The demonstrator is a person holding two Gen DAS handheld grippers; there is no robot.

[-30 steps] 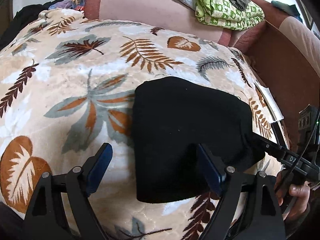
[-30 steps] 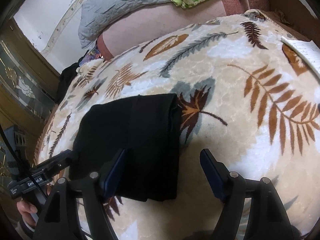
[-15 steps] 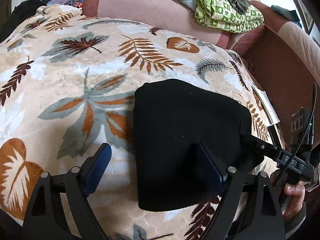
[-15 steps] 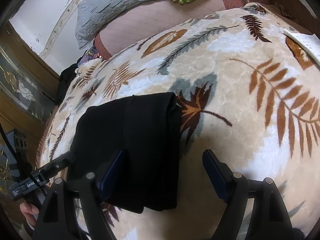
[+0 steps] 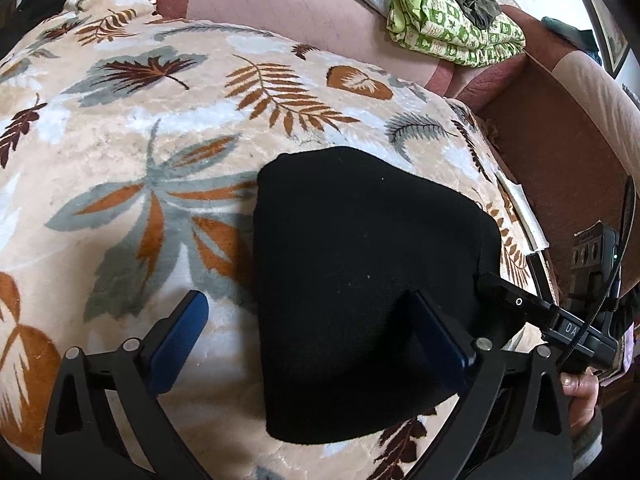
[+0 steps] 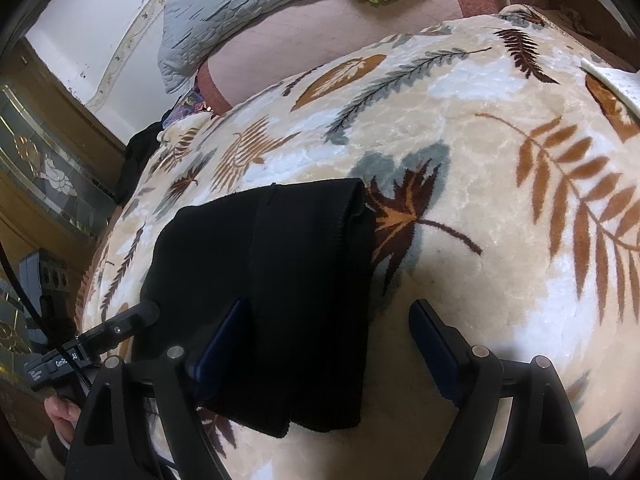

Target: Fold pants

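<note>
Left wrist view: the left gripper is hanging spread wide, empty, over the folded black pants, which are lying on the cream leaf-patterned plush blanket, long axis running away from the camera. Right wrist view: the right gripper is gaping too, holding nothing, straddling the pants' right edge; lettering on the other tool is reading partly "Gen".

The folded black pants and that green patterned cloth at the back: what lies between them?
Only leaf-print blanket and pinkish cushion, per the left wrist view.
</note>
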